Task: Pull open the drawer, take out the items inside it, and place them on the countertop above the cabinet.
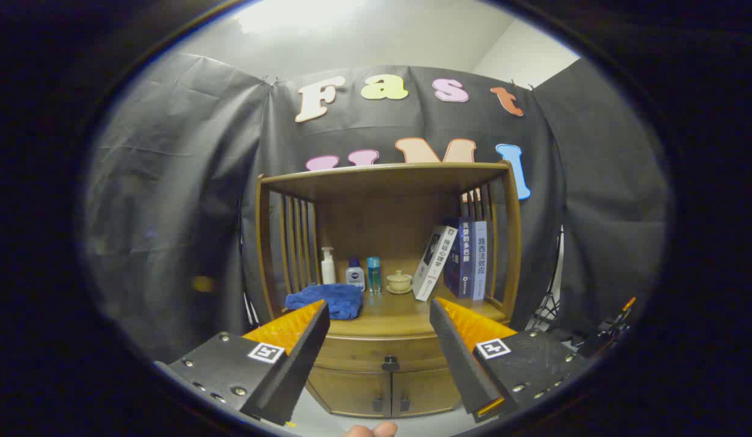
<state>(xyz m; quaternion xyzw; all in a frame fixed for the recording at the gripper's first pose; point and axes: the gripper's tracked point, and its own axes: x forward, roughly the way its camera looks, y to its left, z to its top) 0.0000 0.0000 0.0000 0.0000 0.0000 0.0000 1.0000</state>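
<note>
A small wooden cabinet stands ahead of me with its drawer point(382, 353) closed and a dark knob point(389, 364) at the drawer's middle. The knob lies between and beyond my fingers, still some way off. My gripper point(379, 312) is open and holds nothing. The countertop point(406, 315) above the drawer carries a folded blue towel point(326, 300) at its left front. What lies inside the drawer is hidden.
On the countertop stand a white pump bottle point(328, 266), a small white-and-blue bottle point(355, 274), a teal bottle point(374, 274), a lidded cup on a saucer point(399, 281) and three books point(457, 261). Slatted sides and a roof enclose the shelf. Two small doors point(388, 391) sit below the drawer.
</note>
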